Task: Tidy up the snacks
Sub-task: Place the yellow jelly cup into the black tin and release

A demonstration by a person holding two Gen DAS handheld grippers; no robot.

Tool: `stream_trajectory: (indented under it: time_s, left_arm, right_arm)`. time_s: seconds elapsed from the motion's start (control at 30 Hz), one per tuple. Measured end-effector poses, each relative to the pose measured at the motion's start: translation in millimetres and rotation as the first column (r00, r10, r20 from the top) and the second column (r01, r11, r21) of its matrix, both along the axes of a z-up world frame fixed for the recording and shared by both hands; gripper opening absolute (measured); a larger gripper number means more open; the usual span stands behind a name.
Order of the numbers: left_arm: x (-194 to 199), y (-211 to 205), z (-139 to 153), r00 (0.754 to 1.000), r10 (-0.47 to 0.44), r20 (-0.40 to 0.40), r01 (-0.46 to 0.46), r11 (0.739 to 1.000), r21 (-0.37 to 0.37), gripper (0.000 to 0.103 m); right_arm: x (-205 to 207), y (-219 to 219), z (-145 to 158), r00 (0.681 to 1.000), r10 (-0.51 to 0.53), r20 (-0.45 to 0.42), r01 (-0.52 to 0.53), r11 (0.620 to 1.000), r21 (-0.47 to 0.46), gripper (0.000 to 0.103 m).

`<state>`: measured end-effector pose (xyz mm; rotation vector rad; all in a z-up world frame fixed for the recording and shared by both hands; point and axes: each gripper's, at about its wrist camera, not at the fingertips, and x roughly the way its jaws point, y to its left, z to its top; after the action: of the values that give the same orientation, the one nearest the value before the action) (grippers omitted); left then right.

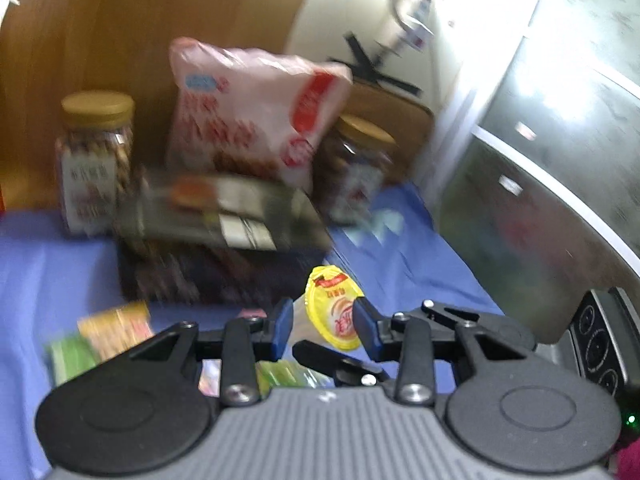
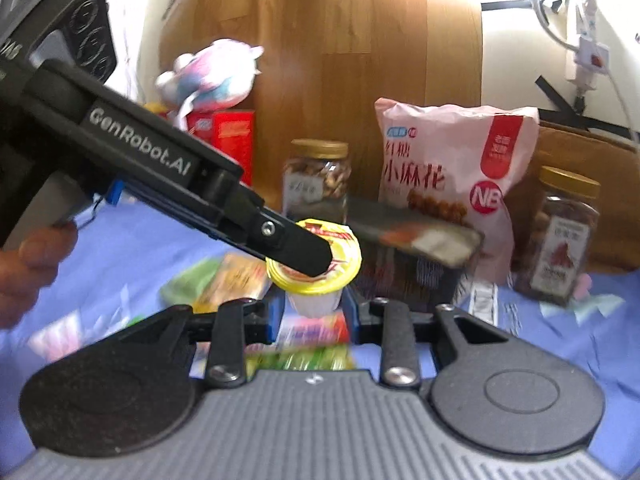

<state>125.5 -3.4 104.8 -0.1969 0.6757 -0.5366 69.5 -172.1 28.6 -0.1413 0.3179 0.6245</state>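
both grippers meet on one jelly cup (image 2: 314,268) above the blue cloth (image 1: 52,264), apparently a handover. left gripper (image 1: 320,328) reaches in from the left, fingers clamped across the yellow lid; right gripper (image 2: 312,312) brackets the cup body, grip uncertain. jars (image 2: 318,178) and bag (image 2: 452,184) line the back.

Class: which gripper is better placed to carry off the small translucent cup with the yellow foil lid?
Left, probably. The left gripper pinches the small translucent cup with the yellow foil lid at its rim, one finger on each side. The right gripper only flanks the cup's body, and contact there is unclear.
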Motion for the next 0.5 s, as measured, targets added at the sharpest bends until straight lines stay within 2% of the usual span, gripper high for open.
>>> stream_trajectory:
  time_s: [0.17, 0.27, 0.37, 0.4, 0.43, 0.5]
  left_arm:
    - [57, 12, 4, 0.998, 0.065, 0.024, -0.066, 0.998, 0.012, 0.034]
    - [83, 18, -4, 0.995, 0.100, 0.023, -0.100, 0.995, 0.026, 0.037]
    - [99, 22, -15, 0.992, 0.123, 0.000, -0.123, 0.991, 0.057, 0.037]
    - [100, 24, -19, 0.991, 0.131, -0.007, -0.131, 0.989, 0.069, 0.041]
    - [101, 27, -22, 0.990, 0.139, -0.011, -0.138, 0.988, 0.074, 0.042]
    - [96, 37, -23, 0.989, 0.145, -0.009, -0.144, 0.988, 0.060, 0.042]
  right_arm:
    - [70, 15, 9, 1.000, -0.015, -0.010, 0.015, 0.999, 0.032, 0.034]
    - [98, 27, 7, 0.999, -0.030, -0.020, 0.030, 0.999, 0.014, 0.035]
    - [115, 37, 1, 0.999, -0.033, -0.037, 0.033, 0.999, -0.010, 0.038]
    - [117, 38, 0, 0.999, -0.028, -0.036, 0.028, 1.000, 0.002, 0.046]
    - [118, 39, -1, 0.999, -0.030, -0.043, 0.030, 1.000, 0.000, 0.048]
    - [117, 40, 0, 0.999, -0.033, -0.037, 0.033, 0.999, -0.002, 0.049]
